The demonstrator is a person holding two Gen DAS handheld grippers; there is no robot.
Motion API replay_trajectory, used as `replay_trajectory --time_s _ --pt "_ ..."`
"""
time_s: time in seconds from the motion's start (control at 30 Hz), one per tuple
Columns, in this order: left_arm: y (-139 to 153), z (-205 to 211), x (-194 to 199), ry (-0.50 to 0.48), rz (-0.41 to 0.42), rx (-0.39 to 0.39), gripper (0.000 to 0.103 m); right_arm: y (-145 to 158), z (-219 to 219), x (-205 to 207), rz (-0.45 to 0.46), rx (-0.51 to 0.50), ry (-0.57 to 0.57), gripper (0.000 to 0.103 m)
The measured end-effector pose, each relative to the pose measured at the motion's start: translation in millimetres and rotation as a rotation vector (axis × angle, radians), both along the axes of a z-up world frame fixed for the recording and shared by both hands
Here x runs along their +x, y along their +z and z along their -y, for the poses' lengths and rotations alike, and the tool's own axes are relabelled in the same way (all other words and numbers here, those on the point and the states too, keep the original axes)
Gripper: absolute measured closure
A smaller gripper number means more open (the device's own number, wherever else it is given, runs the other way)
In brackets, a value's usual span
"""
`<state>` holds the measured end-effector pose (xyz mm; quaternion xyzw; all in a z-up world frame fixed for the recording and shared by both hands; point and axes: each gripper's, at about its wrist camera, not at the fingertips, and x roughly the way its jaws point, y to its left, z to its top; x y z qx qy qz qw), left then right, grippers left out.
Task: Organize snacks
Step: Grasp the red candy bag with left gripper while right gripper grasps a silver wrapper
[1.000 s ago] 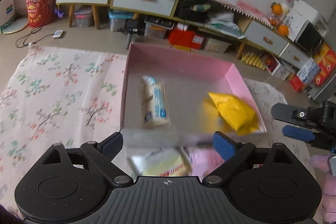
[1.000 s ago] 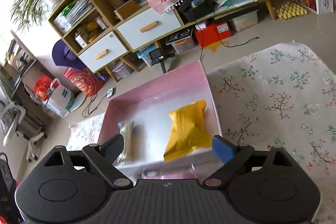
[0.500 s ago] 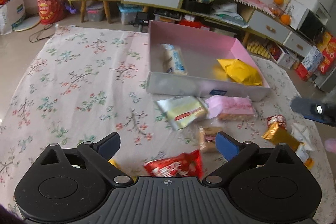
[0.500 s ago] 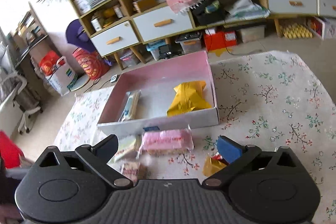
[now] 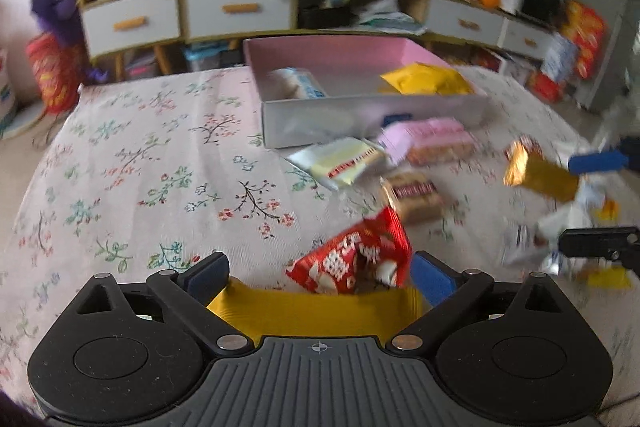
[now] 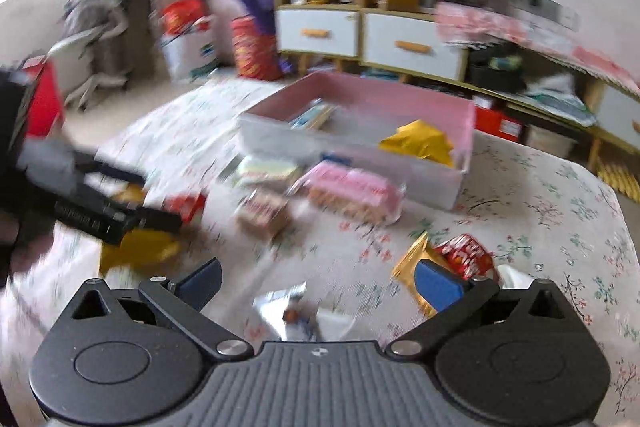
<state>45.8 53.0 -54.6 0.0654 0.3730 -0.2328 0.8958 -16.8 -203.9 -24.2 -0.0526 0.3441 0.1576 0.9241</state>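
Hovering with jaws spread wide, the left gripper (image 5: pixel 320 273) brackets a red snack bag (image 5: pixel 354 259) and yellow packet (image 5: pixel 316 311); the right gripper (image 6: pixel 318 279), equally released, grasps nothing. 2 snacks lie inside the pink box (image 5: pixel 372 113).

Print on snack wrappers (image 5: pixel 352 259) – blurred, unreadable

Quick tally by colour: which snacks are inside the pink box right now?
Yellow crinkled bag: 1
White-and-blue wrapped packet: 1
Total inside the pink cardboard box: 2
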Motion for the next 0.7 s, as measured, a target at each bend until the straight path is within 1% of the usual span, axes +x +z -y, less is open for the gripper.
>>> replay_trajectory --time_s 0.1,0.2,0.27,0.3,0.37,0.43,0.47,0.53,0.63,0.7 --pt "-0.7 4.6 -4.4 -0.034 0.023 0.039 0.005 -0.7 -1.5 -7.1 0.013 -0.027 0.033 0.014" --pt "3.1 10.7 -6.1 -0.065 0.054 0.053 0.005 2.6 -5.0 -9.8 0.031 -0.021 0.046 0.016" --pt "6.7 14.3 -7.7 -0.085 0.078 0.053 0.005 6.0 -9.9 -11.4 0.04 -0.022 0.069 0.021" --pt "8.9 15.8 -7.5 -0.098 0.088 0.053 0.007 6.8 -12.8 -11.6 0.04 -0.025 0.083 0.024" --pt "11.1 19.3 -7.2 -0.111 0.099 0.058 0.007 6.4 -20.0 -11.5 0.031 -0.03 0.123 0.029" --pt "12.6 22.3 -7.1 -0.129 0.112 0.054 0.008 2.6 -26.8 -9.7 0.003 -0.031 0.162 0.041" --pt "12.9 24.4 -6.2 -0.138 0.113 0.05 0.01 0.4 -29.9 -9.1 -0.011 -0.033 0.177 0.044" --pt "12.4 26.9 -3.3 -0.153 0.102 0.045 0.014 -3.5 -35.9 -8.0 -0.039 -0.041 0.199 0.054" --pt "8.6 31.6 1.2 -0.159 0.07 0.058 0.022 -9.1 -40.5 -5.3 -0.073 -0.06 0.202 0.061" --pt "4.4 33.1 4.4 -0.16 0.042 0.071 0.034 -11.9 -40.5 -3.5 -0.093 -0.067 0.191 0.062"
